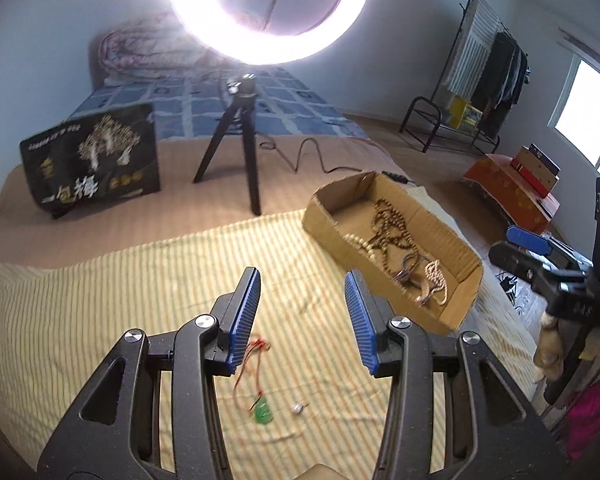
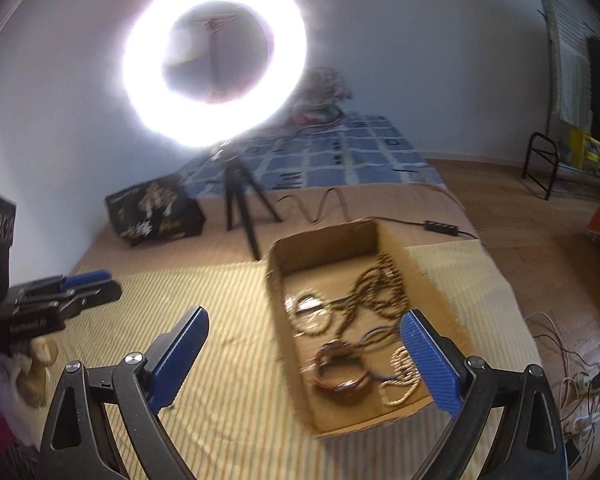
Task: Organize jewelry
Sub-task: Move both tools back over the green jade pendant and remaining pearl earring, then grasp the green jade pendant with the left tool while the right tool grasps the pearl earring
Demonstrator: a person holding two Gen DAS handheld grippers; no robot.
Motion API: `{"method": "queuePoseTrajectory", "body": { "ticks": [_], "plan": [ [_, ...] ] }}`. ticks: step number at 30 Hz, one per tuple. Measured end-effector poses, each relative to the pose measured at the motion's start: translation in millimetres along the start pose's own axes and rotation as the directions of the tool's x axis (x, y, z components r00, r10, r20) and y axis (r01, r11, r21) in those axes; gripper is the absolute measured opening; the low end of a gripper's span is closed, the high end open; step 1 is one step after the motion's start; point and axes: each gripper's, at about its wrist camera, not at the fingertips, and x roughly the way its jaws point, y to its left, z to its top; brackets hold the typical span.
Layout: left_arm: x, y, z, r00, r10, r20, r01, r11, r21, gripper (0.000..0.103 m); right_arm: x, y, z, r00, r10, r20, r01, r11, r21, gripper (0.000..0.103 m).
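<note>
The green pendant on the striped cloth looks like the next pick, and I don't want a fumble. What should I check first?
1. Left gripper open: ok.
2. Nothing held in the left gripper: ok.
3. Green pendant in view, unobstructed: ok.
4. Its red cord clear of the left finger: cannot tell, it passes close by.
5. Cardboard box has room: ok.
6. Right gripper open, above the box: ok.
</note>
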Motion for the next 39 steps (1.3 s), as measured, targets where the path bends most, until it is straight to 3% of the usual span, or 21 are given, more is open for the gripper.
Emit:
{"method": "queuePoseTrajectory", "body": {
  "ticks": [5,15,19,22,28,37,39],
  "plan": [
    [-1,17,-24,0.999,0.017,-0.034,-0.017,1.0,-0.006,0.044,8,36,-24,0.999,0.042,-0.024,-0.043,0.996,-0.078,0.096],
    [3,34,-69,0.993,0.019,-0.116,-0.018,1.0,0.008,0.044,45,81,-71,0.969,0.169,-0.181,-0.199,0.966,-0.165,0.076],
    [11,34,-84,0.988,0.005,-0.153,-0.005,1.0,0.006,0.044,54,90,-83,0.96,0.169,-0.225,-0.214,0.957,-0.194,0.073],
    [22,31,-95,0.981,0.008,-0.192,-0.003,1.0,0.025,0.033,60,94,-92,0.95,0.169,-0.262,-0.228,0.95,-0.212,0.068],
    [40,27,-112,0.97,0.024,-0.242,-0.011,0.998,0.056,0.033,66,96,-105,0.94,0.157,-0.304,-0.237,0.94,-0.247,0.064],
    [54,26,-115,0.965,0.06,-0.256,-0.039,0.995,0.088,0.032,78,98,-108,0.927,0.165,-0.338,-0.257,0.933,-0.25,0.056],
    [60,29,-115,0.961,0.083,-0.265,-0.057,0.993,0.104,0.024,81,100,-108,0.921,0.172,-0.35,-0.269,0.93,-0.25,0.053]
  ]
}}
